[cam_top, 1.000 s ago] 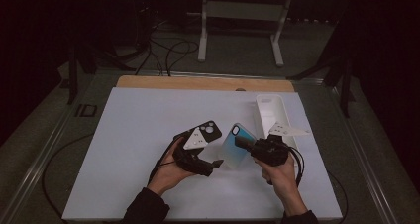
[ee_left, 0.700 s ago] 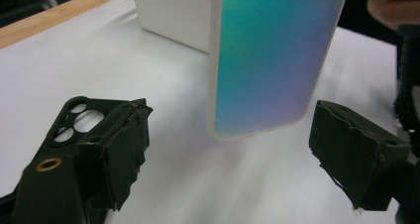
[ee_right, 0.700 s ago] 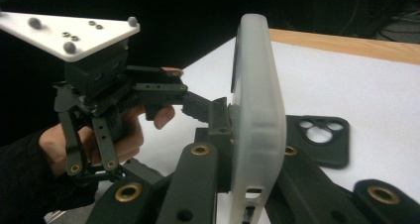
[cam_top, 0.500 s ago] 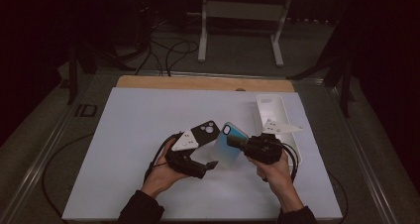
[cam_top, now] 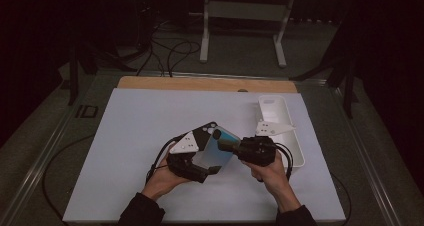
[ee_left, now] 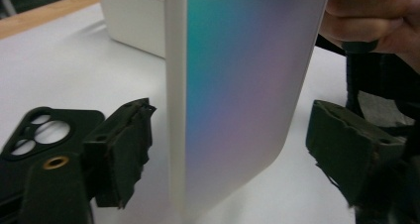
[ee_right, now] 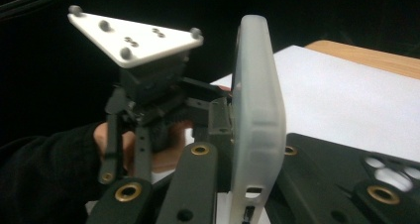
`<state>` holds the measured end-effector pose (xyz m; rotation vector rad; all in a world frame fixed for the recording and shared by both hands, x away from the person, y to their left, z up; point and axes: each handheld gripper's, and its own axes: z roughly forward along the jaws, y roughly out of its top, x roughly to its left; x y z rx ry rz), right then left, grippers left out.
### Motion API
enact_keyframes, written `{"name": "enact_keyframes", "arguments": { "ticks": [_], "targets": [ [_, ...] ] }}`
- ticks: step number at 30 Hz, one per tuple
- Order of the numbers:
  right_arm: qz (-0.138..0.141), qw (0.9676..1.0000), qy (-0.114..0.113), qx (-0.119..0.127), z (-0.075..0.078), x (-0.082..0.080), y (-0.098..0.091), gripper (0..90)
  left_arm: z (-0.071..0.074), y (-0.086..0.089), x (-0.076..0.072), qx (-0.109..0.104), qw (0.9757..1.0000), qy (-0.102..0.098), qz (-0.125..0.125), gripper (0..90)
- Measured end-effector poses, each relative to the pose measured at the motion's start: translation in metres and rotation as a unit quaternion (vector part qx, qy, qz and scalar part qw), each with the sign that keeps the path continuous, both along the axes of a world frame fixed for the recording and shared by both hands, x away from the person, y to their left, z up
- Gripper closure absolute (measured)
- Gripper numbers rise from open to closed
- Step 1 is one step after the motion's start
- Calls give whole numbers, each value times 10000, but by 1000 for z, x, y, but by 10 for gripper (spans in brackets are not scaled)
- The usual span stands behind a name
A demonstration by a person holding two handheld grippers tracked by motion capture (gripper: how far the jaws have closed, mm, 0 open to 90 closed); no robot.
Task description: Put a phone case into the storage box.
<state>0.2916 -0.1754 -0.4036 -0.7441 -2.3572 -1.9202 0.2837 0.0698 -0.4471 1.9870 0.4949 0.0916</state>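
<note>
White table lay under both hands. Left gripper had its jaws spread around the phone, just closing, pads not touching. Right gripper pinched the phone's edge. If it let go early, the phone could fall. Farther off sat a black case and box.

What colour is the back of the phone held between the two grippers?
The phone back shades from teal to pale violet, with a white edge; clearest in the left gripper view.
</note>
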Motion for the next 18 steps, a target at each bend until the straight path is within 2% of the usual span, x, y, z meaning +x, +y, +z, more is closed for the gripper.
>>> {"name": "enact_keyframes", "arguments": {
  "ticks": [3, 4, 5, 10, 15, 18],
  "targets": [
    [32, 10000, -20, 21, 0, 0, 1, 864, 0, 0, 0, -41, 10000, 13, -76, 286],
    [53, 10000, -30, 34, 0, 0, 2, 864, -1, 0, -1, -110, 9998, 26, -132, 286],
    [73, 10000, -54, 31, 0, 0, 1, 864, -1, 0, 0, -95, 9999, 11, -127, 366],
    [84, 9999, -92, -51, 0, 1, -2, 850, -2, 5, 1, -185, 9996, 42, -219, 500],
    [-18, 9997, -64, -219, 0, 3, -4, 688, -4, 7, 1, -192, 9996, -23, -216, 644],
    [-136, 9994, -36, -311, -1, 5, -5, 560, -4, 8, 1, -208, 9995, -44, -227, 731]
  ]
}}
